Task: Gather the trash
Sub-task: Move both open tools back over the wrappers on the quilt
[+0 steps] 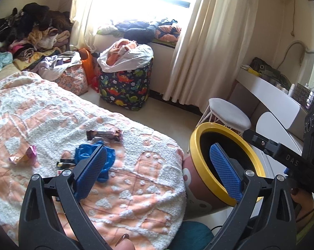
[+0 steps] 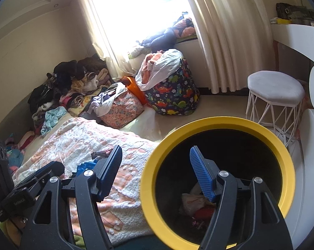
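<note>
Beside the bed: two hand-held grippers hover at the mattress edge, next to a tilted bin.
Left gripper point(image 1: 159, 167): jaws spread wide, nothing between the blue pads; one pad overlaps the trash on the blanket, the other the bin's mouth.
Right gripper point(image 2: 156, 171): jaws also apart and empty; its right pad sits in front of the bin opening.
Bin point(image 2: 267, 134): yellow rim, dark inside, leaning toward the bed point(image 1: 140, 145); crumpled wrappers point(image 2: 195, 203) lie at its bottom.
Trash on blanket: a brown bar wrapper point(image 1: 104, 135), a crumpled blue bag point(image 1: 110, 156) just beside it, a pink foil wrapper point(image 1: 24, 155) farther left, and a small dark packet point(image 1: 65, 162) near the bag.
Room: a stool point(image 2: 275, 90) stands behind the bin; a dinosaur-print hamper point(image 1: 125, 86) and clothes piles sit under the bright window.
</note>
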Demonstrator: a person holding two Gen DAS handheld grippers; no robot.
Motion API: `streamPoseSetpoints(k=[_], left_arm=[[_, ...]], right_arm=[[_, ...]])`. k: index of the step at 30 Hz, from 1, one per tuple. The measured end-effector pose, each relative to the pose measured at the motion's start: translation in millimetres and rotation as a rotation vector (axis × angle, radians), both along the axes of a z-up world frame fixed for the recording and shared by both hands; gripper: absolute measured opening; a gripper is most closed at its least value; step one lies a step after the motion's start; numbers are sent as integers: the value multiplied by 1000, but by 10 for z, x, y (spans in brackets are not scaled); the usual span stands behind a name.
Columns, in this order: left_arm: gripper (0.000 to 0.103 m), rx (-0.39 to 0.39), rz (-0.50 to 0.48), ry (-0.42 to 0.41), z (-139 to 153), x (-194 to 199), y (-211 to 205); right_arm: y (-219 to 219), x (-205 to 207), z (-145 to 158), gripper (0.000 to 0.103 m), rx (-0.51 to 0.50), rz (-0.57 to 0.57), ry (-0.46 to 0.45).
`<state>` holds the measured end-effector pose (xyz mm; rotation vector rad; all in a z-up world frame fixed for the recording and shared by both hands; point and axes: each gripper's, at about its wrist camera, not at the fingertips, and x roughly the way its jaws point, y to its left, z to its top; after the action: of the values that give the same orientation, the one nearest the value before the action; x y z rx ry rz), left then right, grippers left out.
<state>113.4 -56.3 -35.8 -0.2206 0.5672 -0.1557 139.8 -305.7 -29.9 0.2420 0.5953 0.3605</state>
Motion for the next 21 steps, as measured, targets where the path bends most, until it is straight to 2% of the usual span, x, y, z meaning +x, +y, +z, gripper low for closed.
streamPoseSetpoints(k=[21], left_arm=[[91, -67, 174, -8, -21, -192, 824]], right_arm=[[781, -179, -4, 65, -78, 166, -6]])
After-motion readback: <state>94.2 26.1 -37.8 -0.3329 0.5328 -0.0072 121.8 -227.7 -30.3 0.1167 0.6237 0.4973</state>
